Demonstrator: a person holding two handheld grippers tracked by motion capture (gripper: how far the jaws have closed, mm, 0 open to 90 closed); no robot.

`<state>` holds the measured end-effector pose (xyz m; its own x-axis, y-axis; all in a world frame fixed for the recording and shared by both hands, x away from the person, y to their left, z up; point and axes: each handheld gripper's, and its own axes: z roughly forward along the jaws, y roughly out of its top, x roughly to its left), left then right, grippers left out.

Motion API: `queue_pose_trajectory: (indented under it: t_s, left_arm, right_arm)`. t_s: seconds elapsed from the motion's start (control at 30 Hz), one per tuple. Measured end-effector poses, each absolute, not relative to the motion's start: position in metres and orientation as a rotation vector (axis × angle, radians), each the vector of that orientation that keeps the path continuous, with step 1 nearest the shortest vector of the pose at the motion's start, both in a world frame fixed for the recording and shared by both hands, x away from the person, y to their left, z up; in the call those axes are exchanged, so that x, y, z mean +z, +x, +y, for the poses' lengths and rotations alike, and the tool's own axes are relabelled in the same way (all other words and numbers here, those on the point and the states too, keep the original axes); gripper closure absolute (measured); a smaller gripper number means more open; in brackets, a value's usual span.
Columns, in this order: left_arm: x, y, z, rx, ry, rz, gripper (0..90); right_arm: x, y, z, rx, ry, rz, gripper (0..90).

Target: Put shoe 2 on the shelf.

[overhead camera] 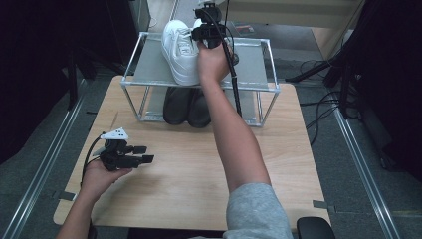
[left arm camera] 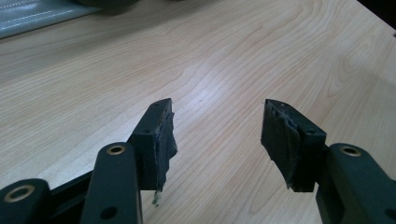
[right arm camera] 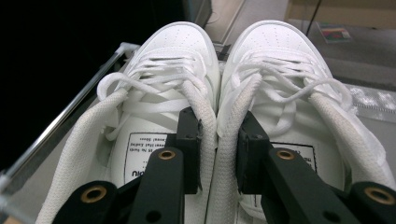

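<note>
A pair of white lace-up sneakers (overhead camera: 180,50) sits on the top shelf of a metal rack (overhead camera: 251,67) at the far side of the table. In the right gripper view, one jaw sits inside the left sneaker (right arm camera: 163,60) and the other inside the right sneaker (right arm camera: 275,51). My right gripper (right arm camera: 217,135) is shut on their two inner collars, pressed together. From above, the right gripper (overhead camera: 206,32) is over the sneakers' heels. My left gripper (overhead camera: 144,154) hovers low over the table's near left part, open, with only bare wood between its jaws (left arm camera: 217,126).
A pair of black shoes (overhead camera: 186,107) stands on the rack's lower level, under the shelf. The wooden table (overhead camera: 189,164) spreads in front of the rack. A black cable (overhead camera: 234,79) trails from the right gripper down across the shelf's front edge.
</note>
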<state>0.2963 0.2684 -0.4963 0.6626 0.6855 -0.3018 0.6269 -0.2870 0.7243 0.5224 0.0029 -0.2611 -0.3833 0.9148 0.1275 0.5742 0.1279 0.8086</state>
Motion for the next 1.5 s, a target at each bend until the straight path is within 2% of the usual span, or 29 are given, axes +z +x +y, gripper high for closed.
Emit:
queue_pose_trajectory:
  t_s: [0.43,0.6,1.03,1.5]
  left_arm:
    - [-0.496,0.297,0.27,0.076,1.993,1.012,44.1]
    - [-0.496,0.297,0.267,0.072,2.006,1.008,44.1]
    - [-0.497,0.297,0.264,0.07,2.018,1.0,44.1]
    - [-0.497,0.3,0.26,0.064,2.034,0.992,44.0]
  right_arm:
    - [-0.28,0.532,0.011,1.108,1.577,1.905,75.5]
    - [-0.283,0.529,0.014,1.096,1.562,1.897,72.0]
    - [-0.283,0.525,0.013,1.085,1.488,1.952,53.7]
    - [-0.273,0.514,-0.006,1.129,1.376,2.083,50.5]
